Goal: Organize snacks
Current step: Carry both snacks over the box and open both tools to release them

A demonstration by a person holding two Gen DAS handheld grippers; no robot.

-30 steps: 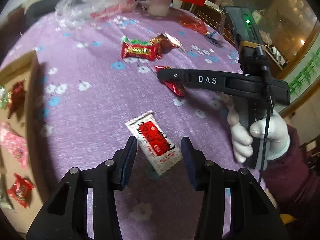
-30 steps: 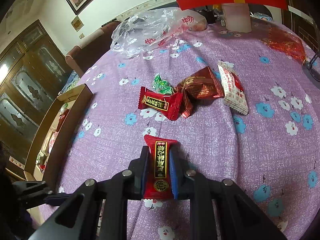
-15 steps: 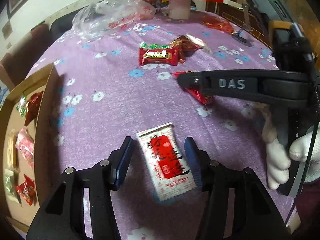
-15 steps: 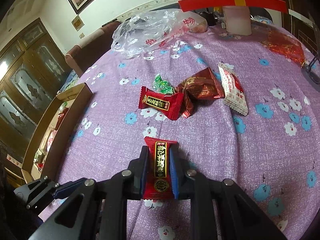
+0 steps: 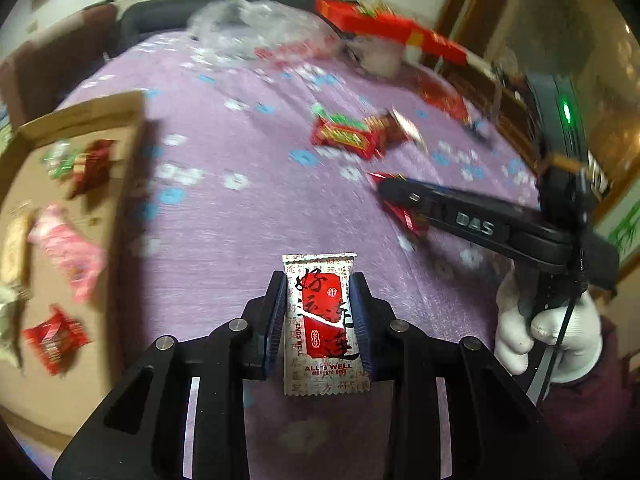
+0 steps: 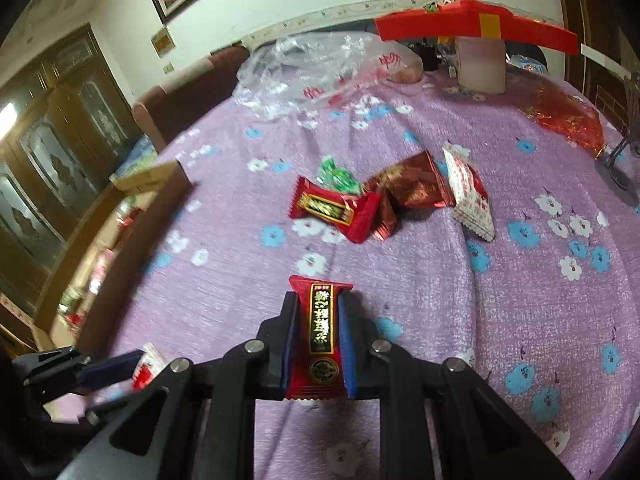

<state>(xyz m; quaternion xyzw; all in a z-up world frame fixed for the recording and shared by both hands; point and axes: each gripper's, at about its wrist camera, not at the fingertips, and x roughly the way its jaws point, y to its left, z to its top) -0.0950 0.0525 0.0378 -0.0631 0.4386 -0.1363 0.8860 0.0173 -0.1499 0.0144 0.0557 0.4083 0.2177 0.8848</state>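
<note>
My left gripper [image 5: 319, 286] is shut on a white-and-red snack packet [image 5: 324, 320] above the purple flowered tablecloth [image 5: 224, 240]. My right gripper [image 6: 318, 306] is shut on a dark red candy bar [image 6: 320, 332]; it also shows in the left wrist view [image 5: 394, 196] at right. A cardboard box [image 5: 60, 216] at left holds several wrapped snacks. Loose snacks lie mid-table: a red candy [image 6: 334, 210], a green candy [image 6: 336, 174], a brown wrapper [image 6: 408, 184] and a white-red packet [image 6: 470, 196].
A clear plastic bag [image 6: 320, 68] and a red box [image 6: 472, 28] on a pink cup [image 6: 482, 64] stand at the table's far side. A red foil wrapper [image 6: 568, 120] lies far right. A brown chair [image 6: 188, 88] stands behind the table.
My left gripper has closed on the white-and-red packet and lifted it, swinging left toward the cardboard box. My right gripper keeps its hold on the dark red bar, shifted slightly.
</note>
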